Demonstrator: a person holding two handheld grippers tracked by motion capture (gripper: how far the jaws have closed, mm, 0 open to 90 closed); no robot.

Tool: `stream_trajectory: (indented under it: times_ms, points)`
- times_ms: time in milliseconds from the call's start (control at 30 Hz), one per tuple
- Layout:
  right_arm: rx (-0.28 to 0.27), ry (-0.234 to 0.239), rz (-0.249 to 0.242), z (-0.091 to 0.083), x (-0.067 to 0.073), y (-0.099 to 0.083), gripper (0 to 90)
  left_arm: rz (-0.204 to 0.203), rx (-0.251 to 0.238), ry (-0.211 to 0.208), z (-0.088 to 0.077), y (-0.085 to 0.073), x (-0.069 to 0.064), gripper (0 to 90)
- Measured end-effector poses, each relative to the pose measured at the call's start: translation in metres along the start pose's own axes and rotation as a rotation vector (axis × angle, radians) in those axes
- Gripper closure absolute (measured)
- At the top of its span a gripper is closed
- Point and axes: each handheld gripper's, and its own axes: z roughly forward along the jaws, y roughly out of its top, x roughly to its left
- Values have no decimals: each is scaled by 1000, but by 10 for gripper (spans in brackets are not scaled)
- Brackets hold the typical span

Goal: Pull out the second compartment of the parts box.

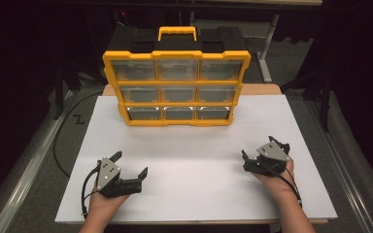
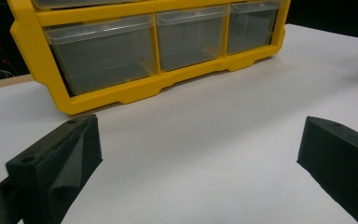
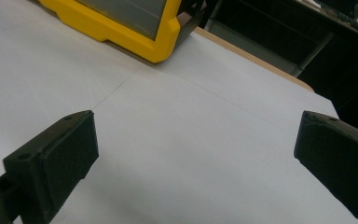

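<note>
High view has the left gripper and right gripper low over the white table, jaws spread, pinching nothing, well apart from each other. Beyond them stands the yellow organizer (three rows of clear drawers, handle on top). Left gripper view looks into its bottom drawers; right gripper view catches one corner, the wooden table edge and dark room behind.

Drawer contents too small to tell
</note>
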Motion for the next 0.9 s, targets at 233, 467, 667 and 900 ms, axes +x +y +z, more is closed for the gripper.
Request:
stream_trajectory:
  times_ms: [233,467,667,900]
  points:
    - [13,-4,-95,0,8,1,11,14,3,16,0,0,0,3]
    - [24,-16,-175,0,15,2,11,-2,-4,29,-2,0,5,3]
    - [27,-32,-237,-1,17,4,13,5,-4,25,-2,0,3,3]
    - [40,-56,-317,-2,22,5,14,10,-10,25,-3,0,3,3]
